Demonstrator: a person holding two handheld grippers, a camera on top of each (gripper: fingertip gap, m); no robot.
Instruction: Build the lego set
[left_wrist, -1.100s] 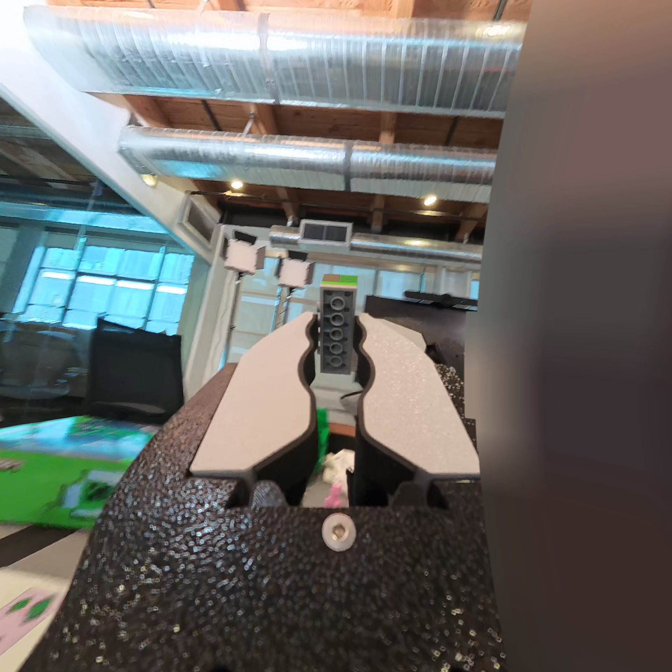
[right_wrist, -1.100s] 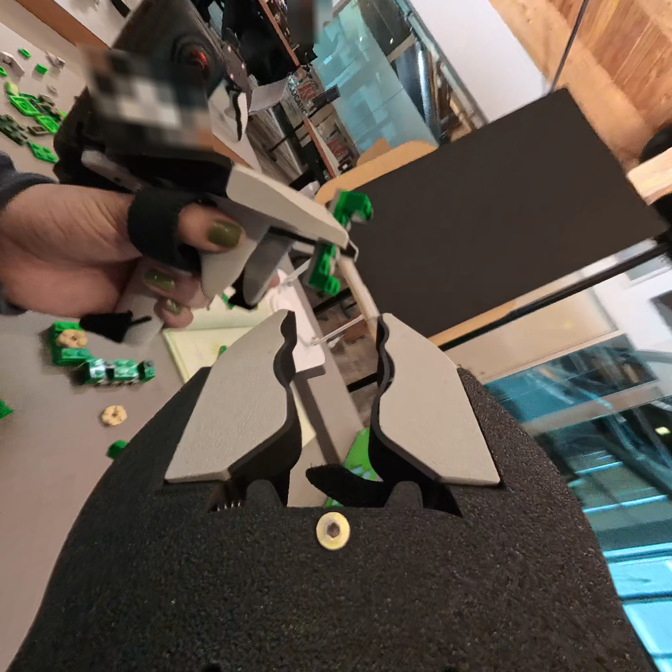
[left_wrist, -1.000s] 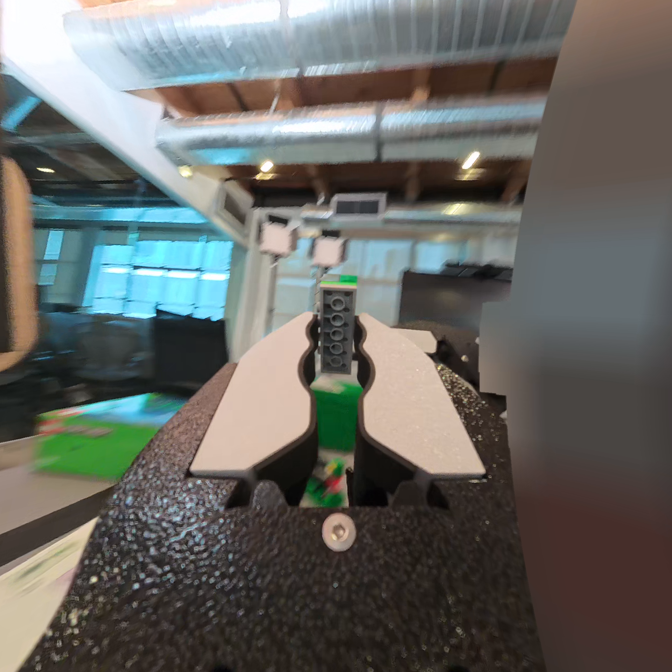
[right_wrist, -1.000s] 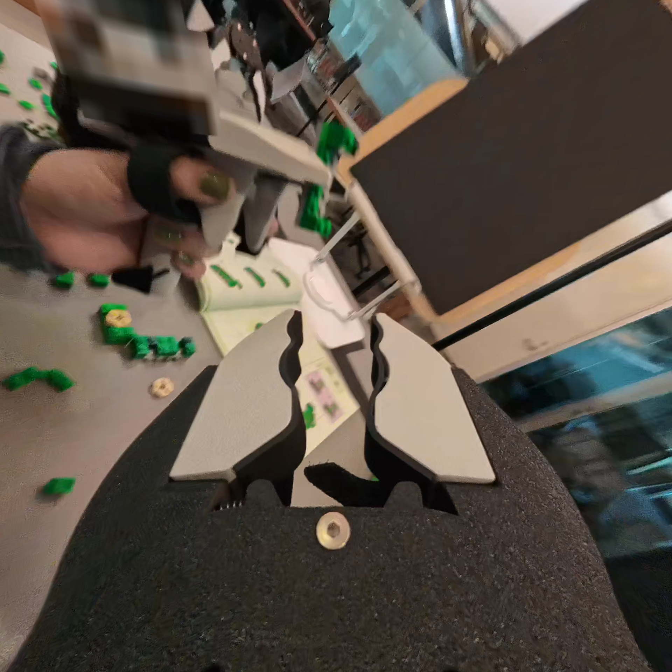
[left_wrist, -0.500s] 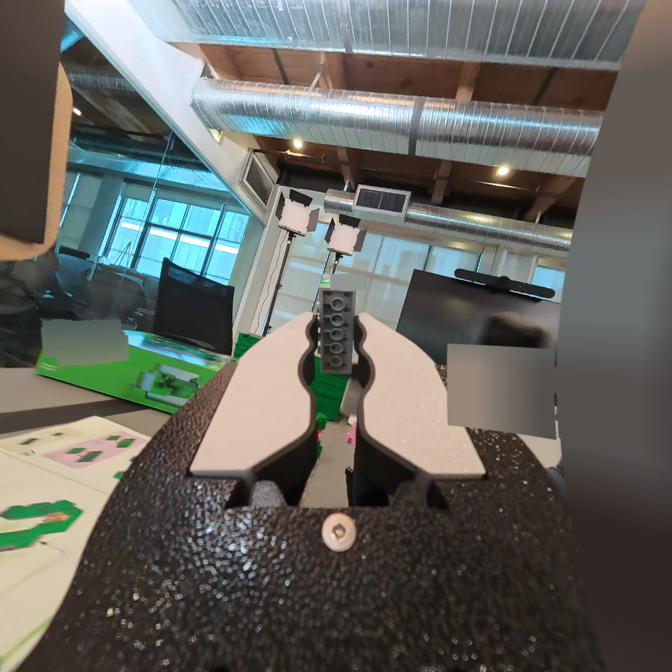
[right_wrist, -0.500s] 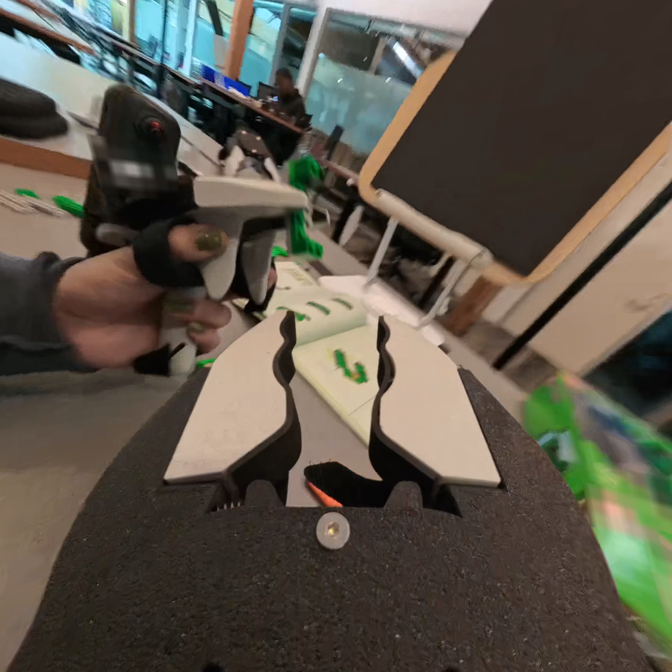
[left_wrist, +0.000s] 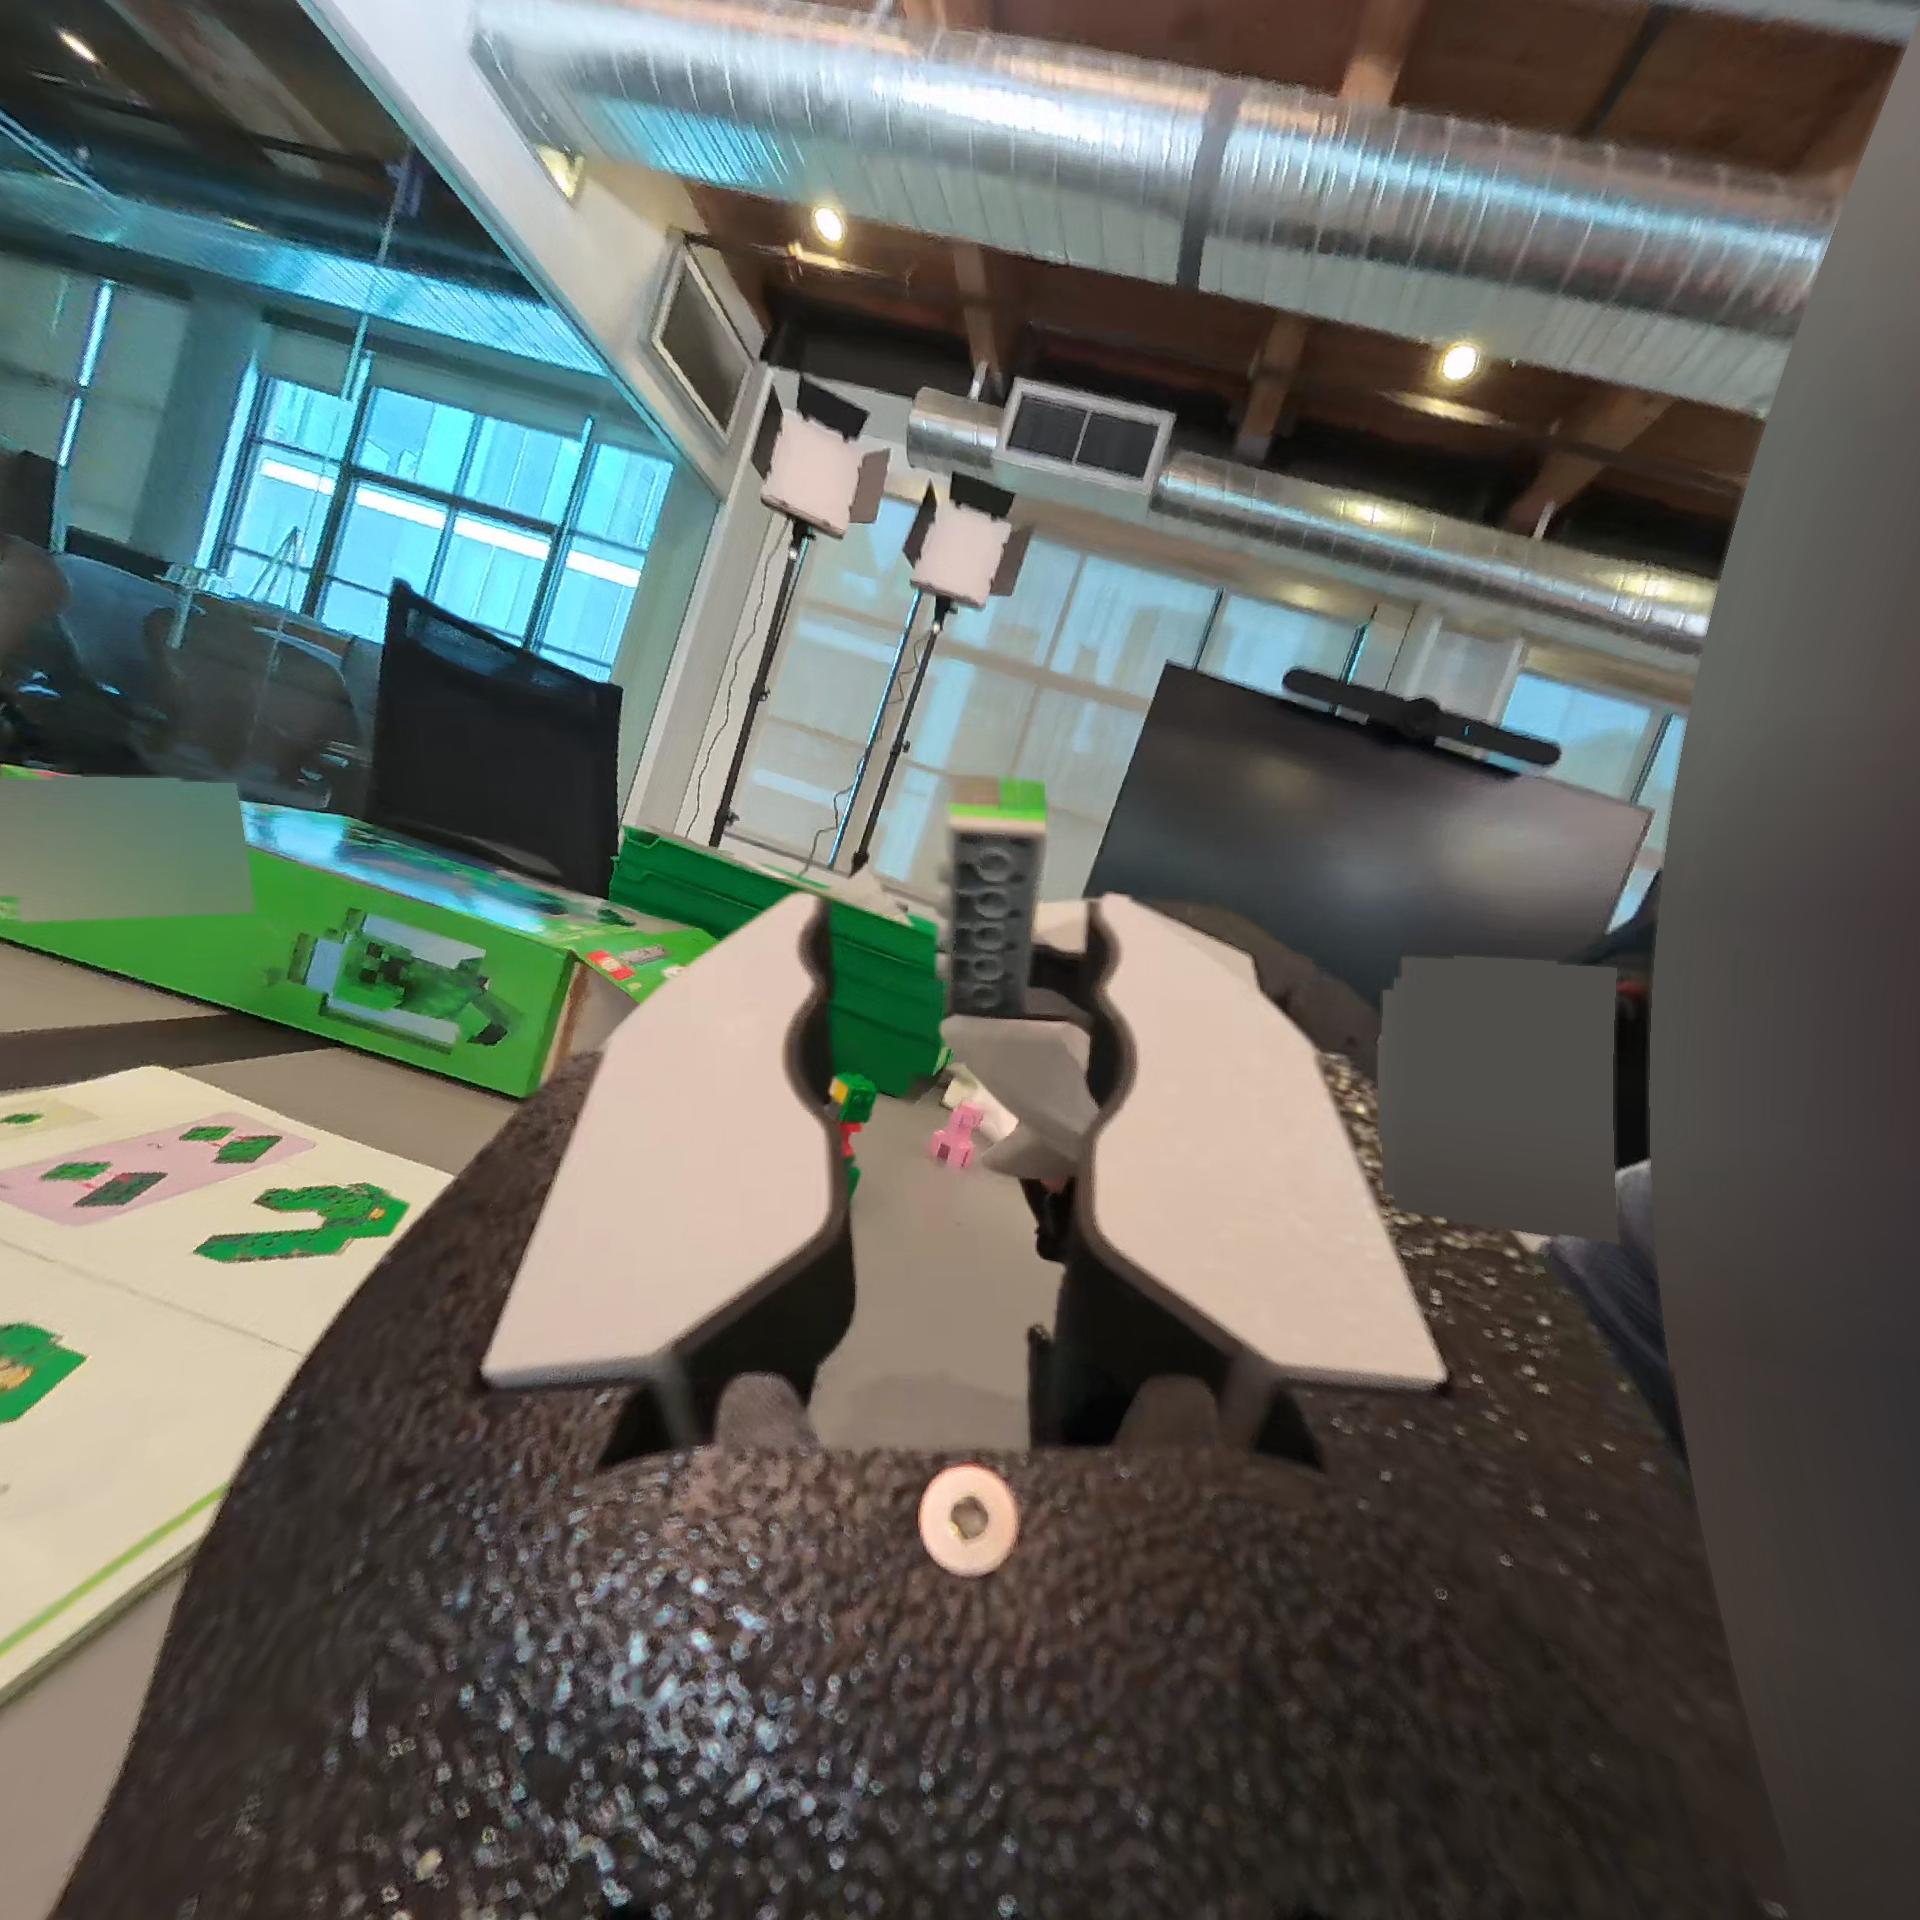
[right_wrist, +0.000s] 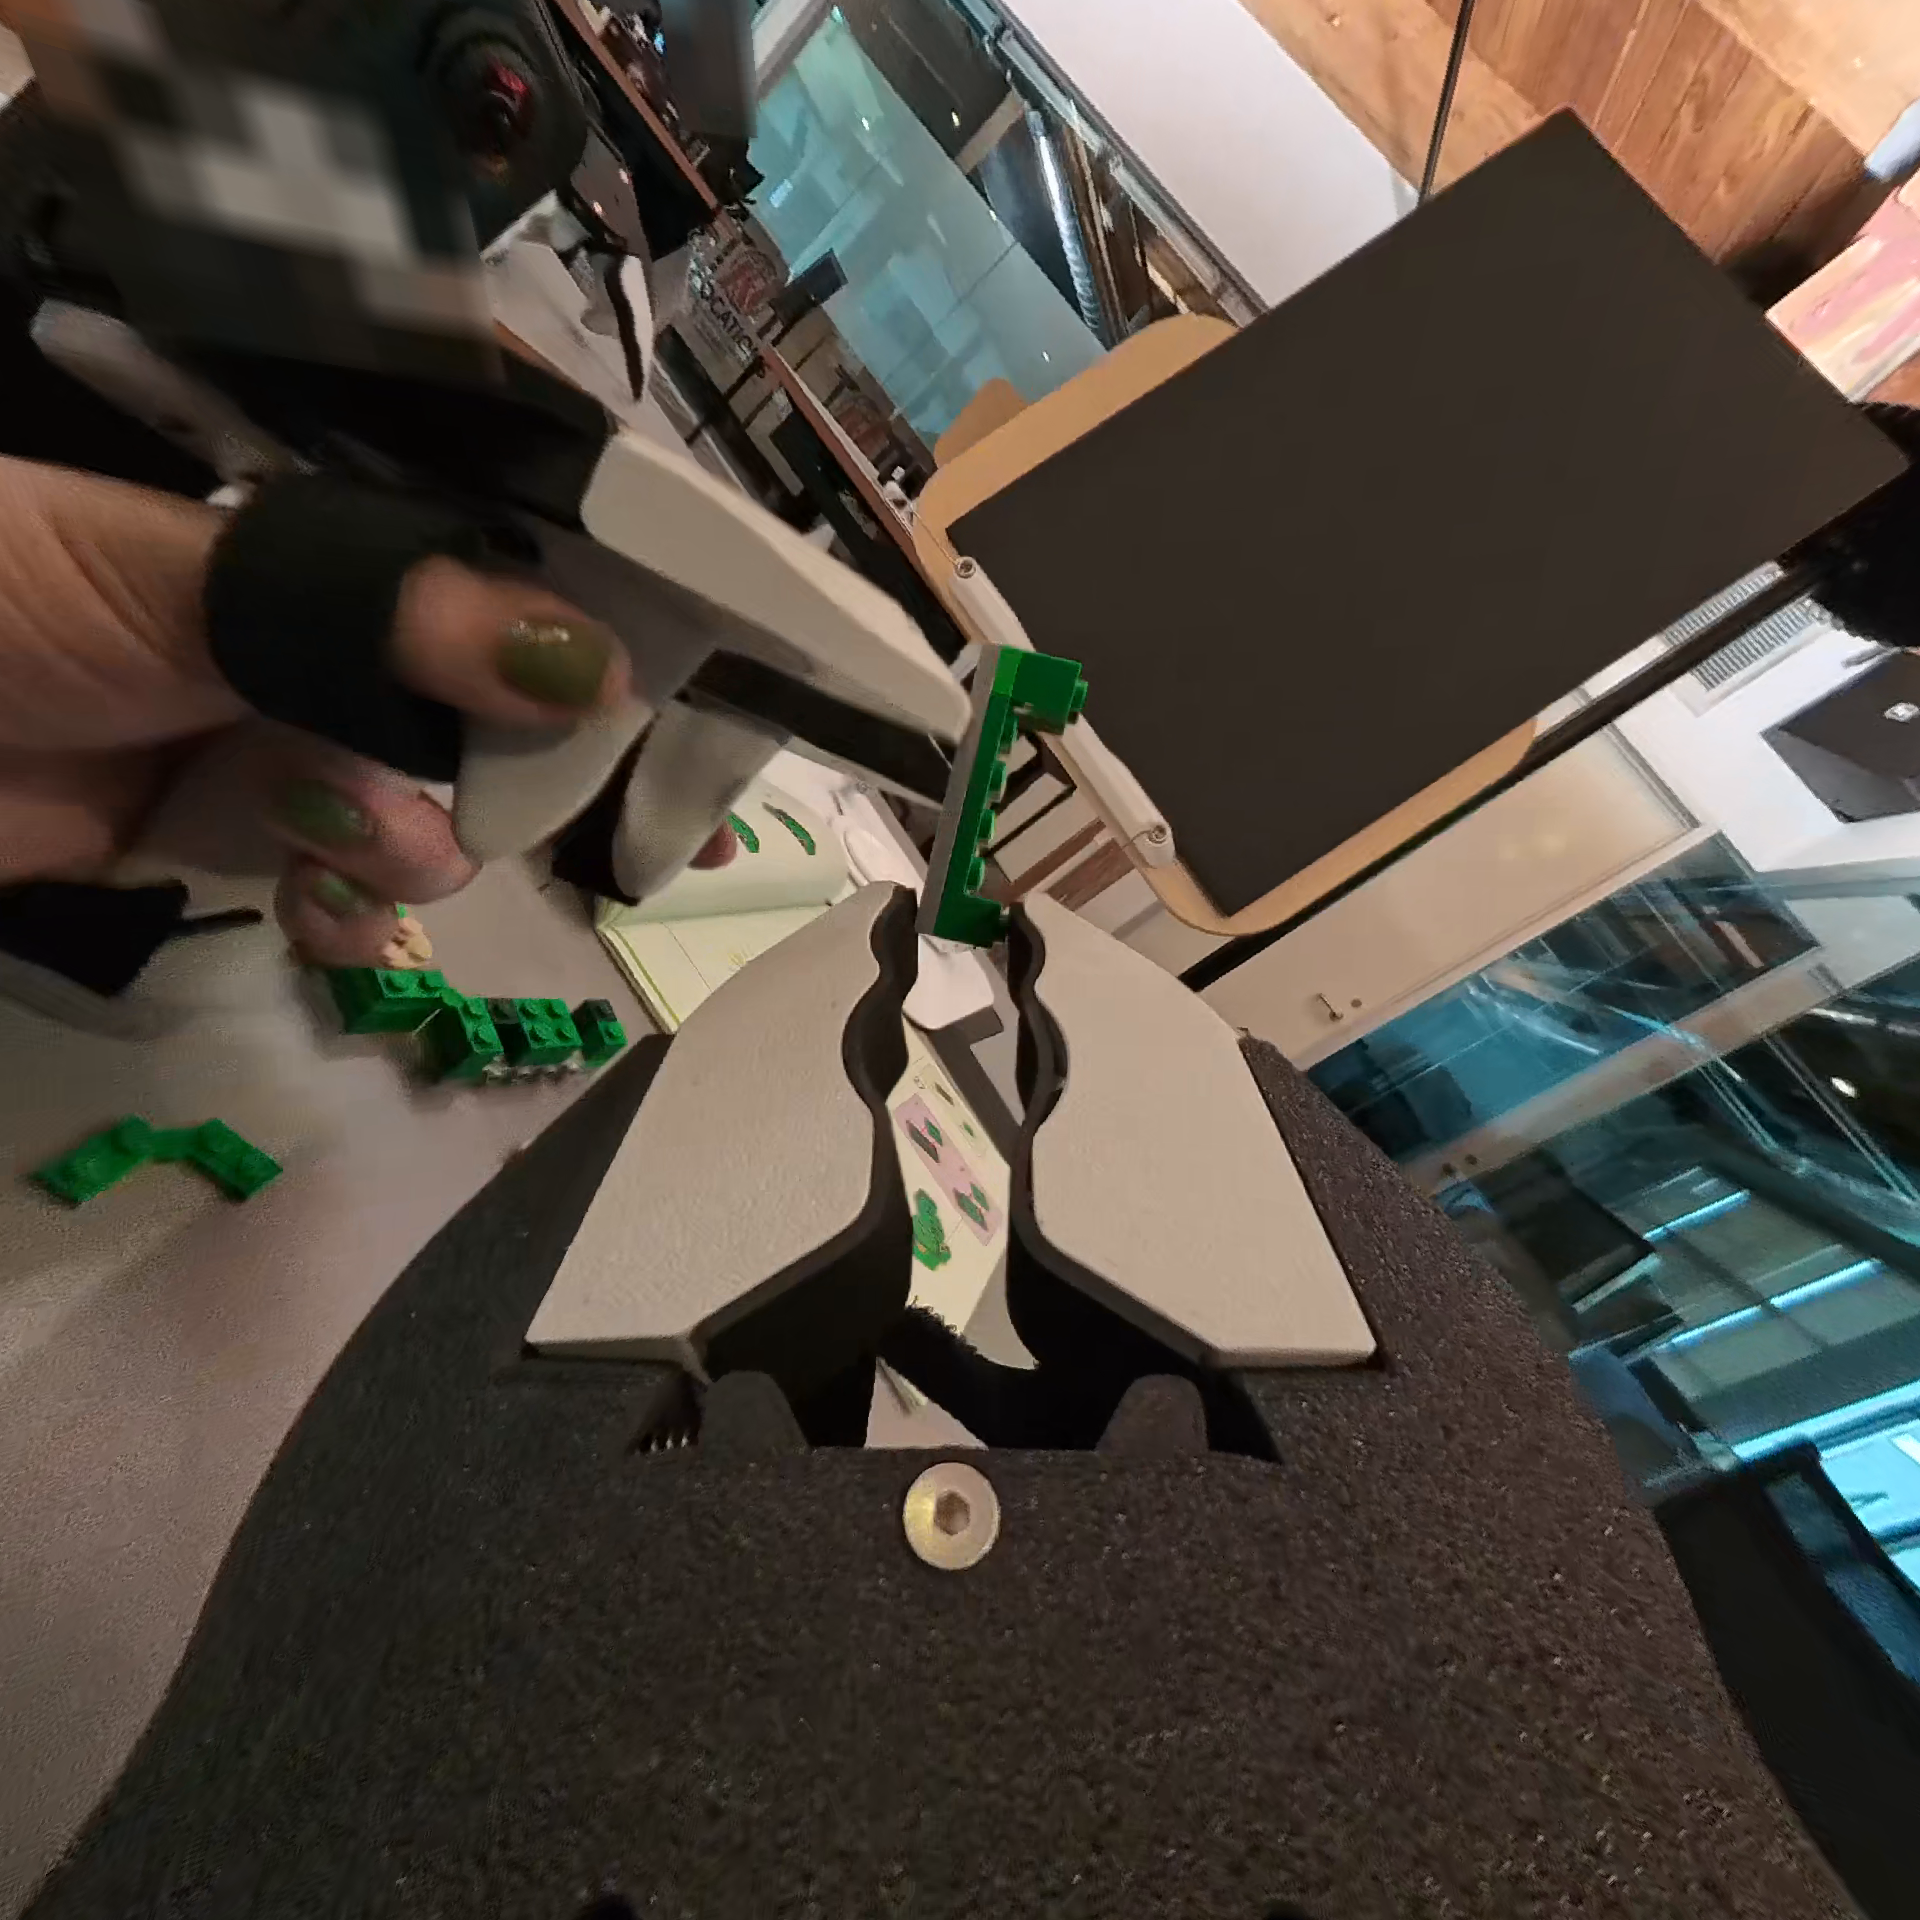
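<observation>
A grey lego plate (left_wrist: 992, 914) with green bricks on its face (right_wrist: 977, 810) stands on end in the air between both grippers. My left gripper (left_wrist: 951, 920) is open, its fingers spread wide on either side of the plate's upper part. In the right wrist view one of its fingers (right_wrist: 769, 613) lies against the plate. My right gripper (right_wrist: 958, 914) is shut on the plate's lower end. One of its fingers (left_wrist: 1023, 1081) shows below the plate in the left wrist view.
An open instruction booklet (left_wrist: 156, 1247) and a green set box (left_wrist: 416, 966) lie on the grey table at the left. Loose green builds (right_wrist: 478, 1023) and a bent green plate (right_wrist: 156, 1153) lie on the table. A small pink piece (left_wrist: 956, 1138) sits farther back. The grippers are tip to tip, or close to it.
The right gripper has come up to the plate and closed on its lower end. The left gripper, shut on the plate before, has opened. Both views have swung.
</observation>
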